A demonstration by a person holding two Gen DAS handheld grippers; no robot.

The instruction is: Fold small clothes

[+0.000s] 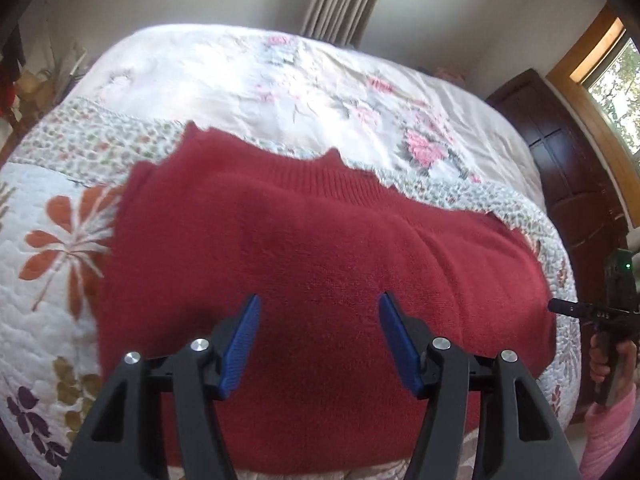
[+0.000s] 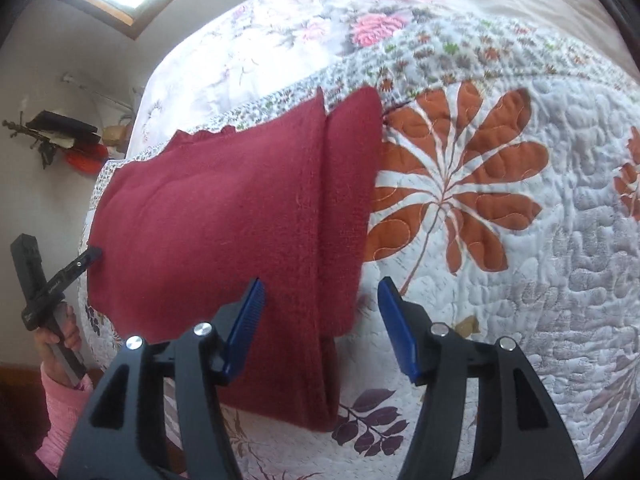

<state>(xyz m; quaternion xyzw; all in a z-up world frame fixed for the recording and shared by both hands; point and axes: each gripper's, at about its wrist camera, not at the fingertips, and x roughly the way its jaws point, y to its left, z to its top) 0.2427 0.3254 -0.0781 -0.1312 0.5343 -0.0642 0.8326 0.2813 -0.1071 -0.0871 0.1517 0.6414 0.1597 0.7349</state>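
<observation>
Left gripper: held above the near part of a red knitted garment, its 2 blue-padded fingers spread wide apart with nothing between them. In the right wrist view this tool shows at the left edge, gripped by a hand in a pink sleeve; its tip lies at the garment's left edge, contact unclear.

Right gripper: jaws wide apart, empty, poised over the garment's right folded edge, one finger above red cloth, the other above the quilt. In the left wrist view it appears at the far right, partly cut off by the frame.

Red knitted garment: lies flat on the quilted floral bedspread near the bed's near edge, ribbed band on the far side, one side folded over so 2 layers show along the right margin. Its near end is hidden behind the gripper bodies.

Containers: none in view.

Background: curtain, dark wooden cabinet, window; items on the wall hooks are too blurred to identify.
</observation>
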